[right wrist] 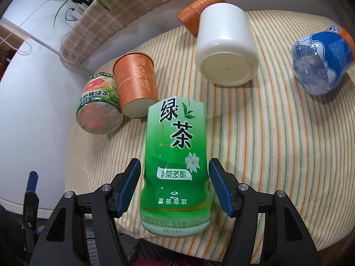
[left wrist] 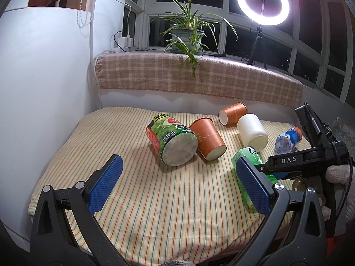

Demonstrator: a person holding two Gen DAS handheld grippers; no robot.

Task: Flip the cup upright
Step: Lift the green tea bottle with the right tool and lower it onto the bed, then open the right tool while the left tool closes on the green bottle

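Observation:
Several cups lie on their sides on a striped cloth point(left wrist: 155, 199). A green tea cup point(right wrist: 175, 161) lies between the blue pads of my right gripper point(right wrist: 175, 186); the jaws stand at its sides with small gaps, so it is open. In the left wrist view this cup point(left wrist: 248, 155) shows behind my right fingertip. An orange paper cup point(left wrist: 208, 138), also in the right wrist view point(right wrist: 136, 84), a green grapefruit-tea cup point(left wrist: 174, 141) and a white cup point(left wrist: 253, 133) lie farther back. My left gripper point(left wrist: 177, 184) is open and empty above the cloth.
A second orange cup point(left wrist: 233, 113) and a blue-labelled clear cup point(left wrist: 288, 138) lie at the back right. A plaid-covered ledge point(left wrist: 199, 77) with a potted plant point(left wrist: 188, 37) and a ring light point(left wrist: 263, 2) stands behind. A white wall point(left wrist: 44, 88) is on the left.

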